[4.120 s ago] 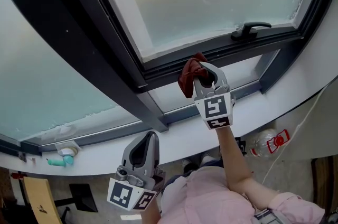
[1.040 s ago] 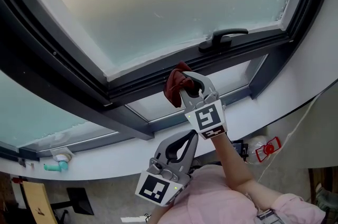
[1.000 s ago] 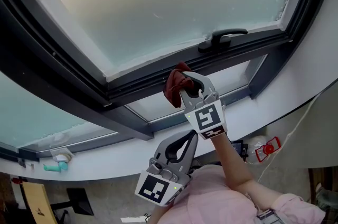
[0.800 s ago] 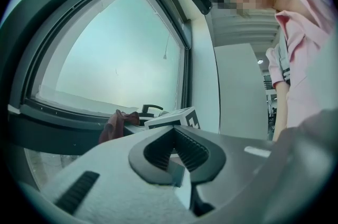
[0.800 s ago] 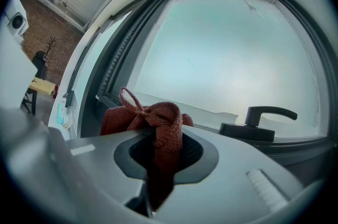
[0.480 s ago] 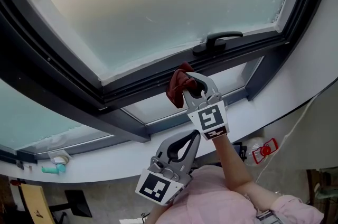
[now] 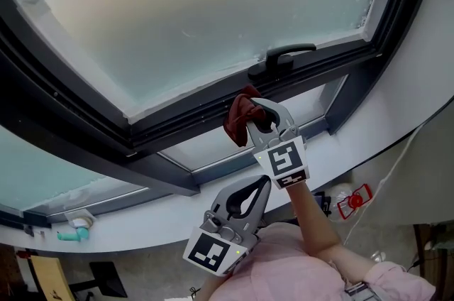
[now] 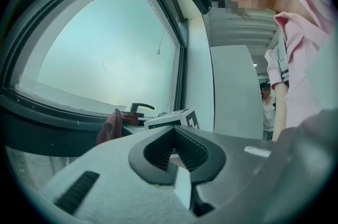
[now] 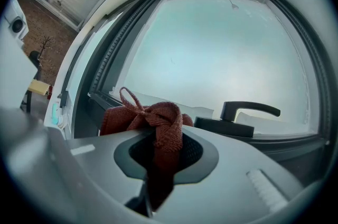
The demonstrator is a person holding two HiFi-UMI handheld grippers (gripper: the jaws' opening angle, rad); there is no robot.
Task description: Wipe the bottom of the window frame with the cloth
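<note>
My right gripper (image 7: pixel 261 110) is shut on a dark red cloth (image 7: pixel 239 118), bunched at the jaw tips and pressed near the dark bottom rail of the window frame (image 7: pixel 206 111). In the right gripper view the cloth (image 9: pixel 153 119) hangs between the closed jaws, left of the black window handle (image 9: pixel 246 110). My left gripper (image 7: pixel 245 194) is held lower, below the right one, shut with nothing between its jaws. In the left gripper view the cloth (image 8: pixel 112 125) shows ahead, beside the handle (image 8: pixel 140 108).
The black handle (image 7: pixel 281 57) sits on the frame just right of the cloth. A white sill (image 7: pixel 355 150) runs below the frame. A teal object (image 7: pixel 71 232) lies at the sill's far left. A plastic bottle (image 7: pixel 352 199) is on the floor.
The right gripper with the cloth stays on the bottom rail while the view shifts; the handle and frame drift left and up, closer to the cloth. The left gripper holds its place.
</note>
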